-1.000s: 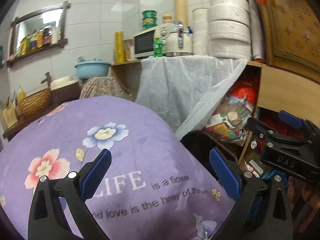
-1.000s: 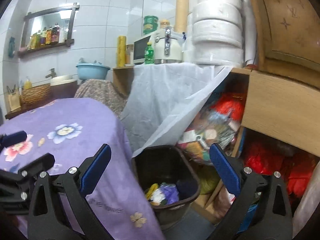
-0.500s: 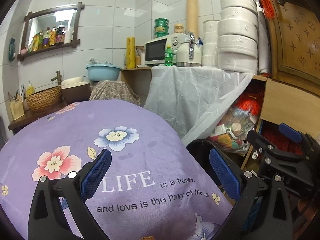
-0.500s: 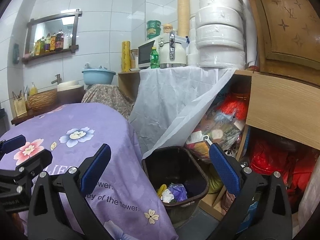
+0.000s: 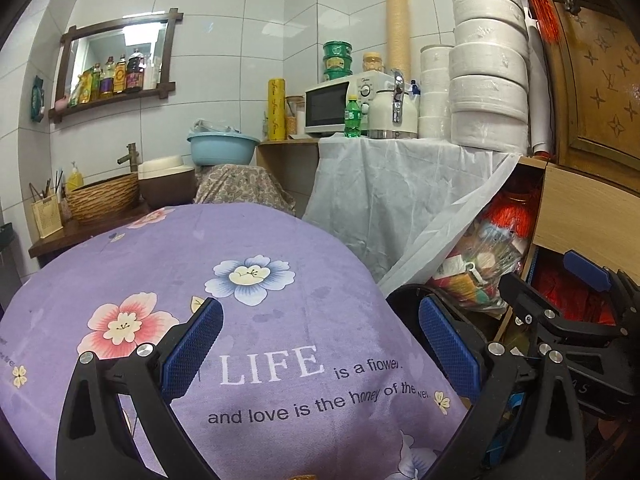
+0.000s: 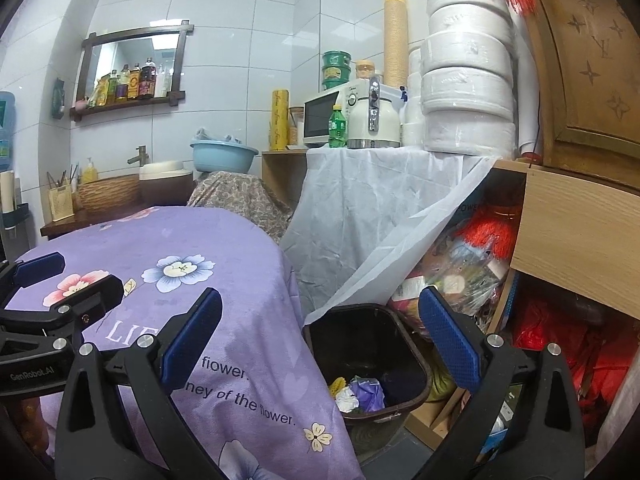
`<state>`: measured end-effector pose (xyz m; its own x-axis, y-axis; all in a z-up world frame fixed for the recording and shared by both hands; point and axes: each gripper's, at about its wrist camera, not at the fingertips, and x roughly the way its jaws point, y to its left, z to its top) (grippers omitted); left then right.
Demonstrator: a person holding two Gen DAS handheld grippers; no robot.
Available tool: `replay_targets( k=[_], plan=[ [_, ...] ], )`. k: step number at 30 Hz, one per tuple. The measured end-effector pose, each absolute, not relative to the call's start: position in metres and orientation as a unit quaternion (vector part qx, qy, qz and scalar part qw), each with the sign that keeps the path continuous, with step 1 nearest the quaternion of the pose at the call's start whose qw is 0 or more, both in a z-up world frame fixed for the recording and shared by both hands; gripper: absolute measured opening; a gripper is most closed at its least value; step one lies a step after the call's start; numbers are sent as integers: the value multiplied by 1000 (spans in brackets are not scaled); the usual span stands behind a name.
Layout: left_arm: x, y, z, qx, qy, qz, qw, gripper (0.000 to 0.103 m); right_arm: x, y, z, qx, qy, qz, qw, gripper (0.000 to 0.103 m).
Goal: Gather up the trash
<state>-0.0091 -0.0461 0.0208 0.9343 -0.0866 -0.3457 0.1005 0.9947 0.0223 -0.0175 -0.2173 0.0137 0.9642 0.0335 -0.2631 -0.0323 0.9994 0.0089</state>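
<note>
Both grippers were held up over a counter covered by a purple flower cloth, and both were empty. The left gripper had its jaws spread wide with nothing between them, and it hung over the words printed on the cloth. The right gripper also had its jaws spread wide and held nothing; it pointed down toward the dark trash bin that stood on the floor just beside the counter's edge. The bin sat close to the counter, probably so trash could be dropped in without a long reach. Inside it lay the trash: a crumpled purple piece, a white piece and a yellow bit, all at the bottom. No trash could be seen on the cloth in either view, so the job looked nearly done or done. A white sheet hung down from a shelf behind the bin, and one corner of it drooped over the bin's back rim. That corner could get in the way of a drop. On top sat a microwave, a green bottle and big paper rolls, all well apart from the grippers.
</note>
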Motion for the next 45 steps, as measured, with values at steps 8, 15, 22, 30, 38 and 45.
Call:
replay_targets(
  k=[8,15,22,30,38,45],
  plan=[
    [-8,-47,20,21,178,-51,983,97,-15,-218,12,3,135,17,991,97],
    [-8,-45,20,25,179,-49,982,97,-14,-219,11,1,138,11,990,97],
    [-7,-45,20,24,178,-47,983,97,-12,-221,9,3,144,7,989,97],
    [-7,-44,20,25,177,-47,983,97,-11,-221,8,2,144,4,990,97],
    [-6,-43,20,25,176,-44,983,97,-11,-221,8,3,145,4,989,97],
    [-6,-43,20,25,177,-45,983,97,-12,-221,7,2,144,2,990,97]
  ],
)
